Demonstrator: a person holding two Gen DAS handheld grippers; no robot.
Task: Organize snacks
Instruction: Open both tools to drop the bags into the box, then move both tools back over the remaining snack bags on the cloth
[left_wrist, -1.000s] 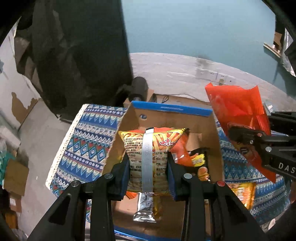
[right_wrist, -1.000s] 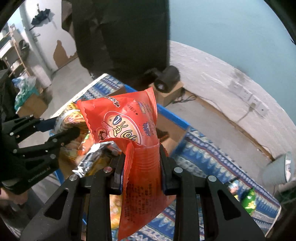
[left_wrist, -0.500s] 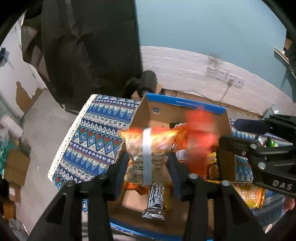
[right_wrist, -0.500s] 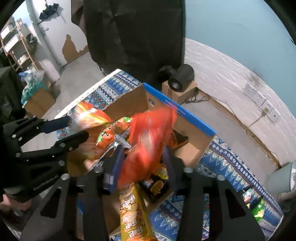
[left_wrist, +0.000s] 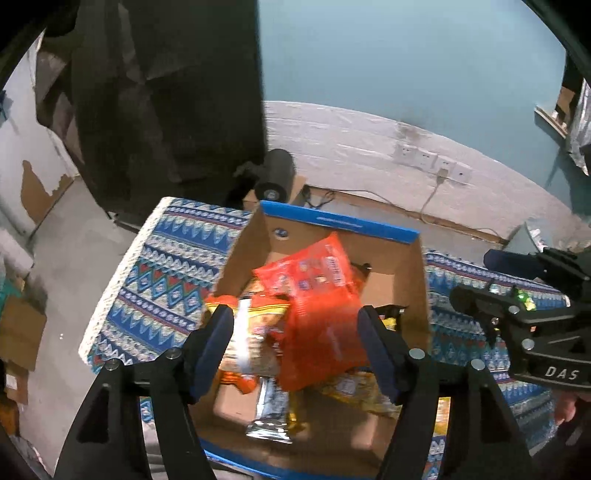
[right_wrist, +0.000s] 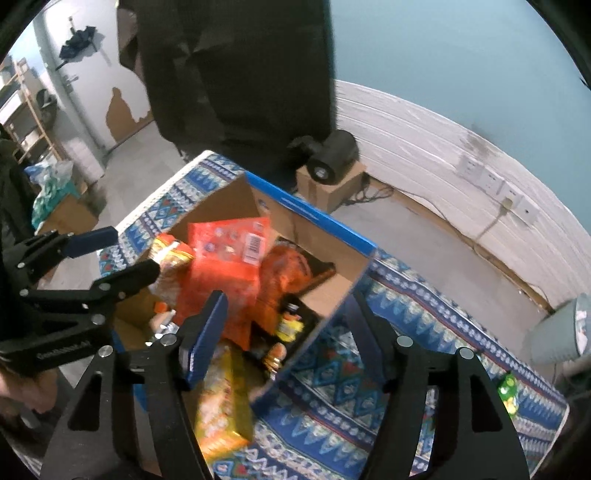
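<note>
Left gripper (left_wrist: 295, 332) & right gripper (right_wrist: 284, 321) jaws opening, nothing gripped, red snack bag (left_wrist: 317, 317) lying in cardboard box (left_wrist: 391, 266).

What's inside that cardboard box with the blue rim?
The cardboard box holds a heap of snacks: a red packet on top, a yellow-orange chip bag beside it, and a silver wrapper. Whatever lies under the heap is covered.

The wall (left_wrist: 406, 66) is blue-green on top and white lower down. White wall plugs (left_wrist: 432, 160) sit on the white part, with a cord hanging from one. The floor (right_wrist: 424, 236) is grey. A big dark cloth (left_wrist: 166, 92) hangs at the back. A wooden shelf (right_wrist: 29, 110) stands far off by a chipped wall (right_wrist: 122, 107). A bright patterned cloth (left_wrist: 166, 280) covers the counter.
</note>
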